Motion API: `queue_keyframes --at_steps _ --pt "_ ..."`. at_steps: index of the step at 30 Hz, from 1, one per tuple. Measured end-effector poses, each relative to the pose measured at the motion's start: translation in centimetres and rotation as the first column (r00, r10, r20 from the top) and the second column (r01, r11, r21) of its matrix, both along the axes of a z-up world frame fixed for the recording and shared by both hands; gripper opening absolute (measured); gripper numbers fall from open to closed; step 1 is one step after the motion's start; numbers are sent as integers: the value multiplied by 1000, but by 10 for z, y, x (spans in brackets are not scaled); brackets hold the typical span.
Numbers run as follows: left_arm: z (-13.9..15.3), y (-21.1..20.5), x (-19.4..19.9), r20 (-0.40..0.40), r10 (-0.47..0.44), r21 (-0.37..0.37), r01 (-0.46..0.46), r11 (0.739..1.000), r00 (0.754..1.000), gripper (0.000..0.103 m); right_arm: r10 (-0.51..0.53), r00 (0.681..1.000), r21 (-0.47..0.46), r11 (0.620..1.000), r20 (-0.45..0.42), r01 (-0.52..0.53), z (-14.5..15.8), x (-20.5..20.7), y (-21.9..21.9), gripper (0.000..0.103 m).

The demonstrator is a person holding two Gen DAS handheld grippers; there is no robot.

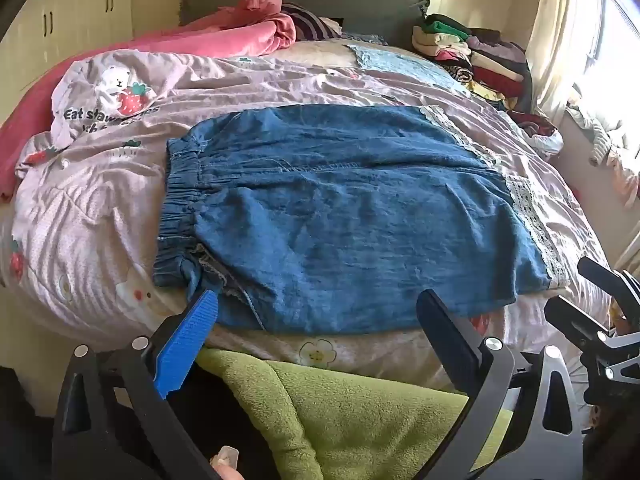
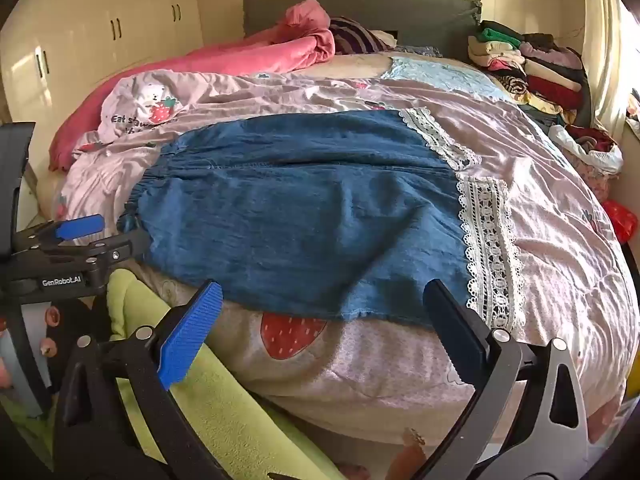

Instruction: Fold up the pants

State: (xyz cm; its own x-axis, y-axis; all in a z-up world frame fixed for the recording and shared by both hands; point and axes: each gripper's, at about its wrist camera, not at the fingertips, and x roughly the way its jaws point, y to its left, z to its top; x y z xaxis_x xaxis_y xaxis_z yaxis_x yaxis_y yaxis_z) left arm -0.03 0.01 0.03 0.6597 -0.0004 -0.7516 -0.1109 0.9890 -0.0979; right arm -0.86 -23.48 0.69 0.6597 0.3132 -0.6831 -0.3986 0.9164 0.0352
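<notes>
Denim pants [image 1: 352, 216] lie flat on the bed, spread over the pink strawberry-print duvet [image 1: 100, 208], near its front edge. Elastic waistband [image 1: 180, 200] is at the left, lace-trimmed leg hems [image 2: 492, 248] at the right. Fabric is mostly smooth, with a few shallow wrinkles.

Left gripper [image 1: 320, 320]: jaws spread wide, nothing between them. The blue pad tip sits right at the waistband corner (touching or just above it, can't tell).

Right gripper [image 2: 324, 312]: jaws also wide apart and empty, hovering at the near edge of the pants, by the lace end. Dark finger overlaps the hem in view; contact not clear.

Both point down toward the bed at an angle.

Green fleece blanket [image 1: 340, 408] hangs below the duvet edge. Pink blanket [image 1: 240, 28] is bunched at the headboard, and stacked folded clothes [image 1: 480, 56] sit at the far right corner.
</notes>
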Motion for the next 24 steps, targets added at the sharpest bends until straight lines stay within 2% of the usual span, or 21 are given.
queue_keyframes --at_steps 24 --pt "5 -2 0 3 1 7 -1 1000 1000 99 2 1000 -13 1000 -3 -2 2 -2 5 95"
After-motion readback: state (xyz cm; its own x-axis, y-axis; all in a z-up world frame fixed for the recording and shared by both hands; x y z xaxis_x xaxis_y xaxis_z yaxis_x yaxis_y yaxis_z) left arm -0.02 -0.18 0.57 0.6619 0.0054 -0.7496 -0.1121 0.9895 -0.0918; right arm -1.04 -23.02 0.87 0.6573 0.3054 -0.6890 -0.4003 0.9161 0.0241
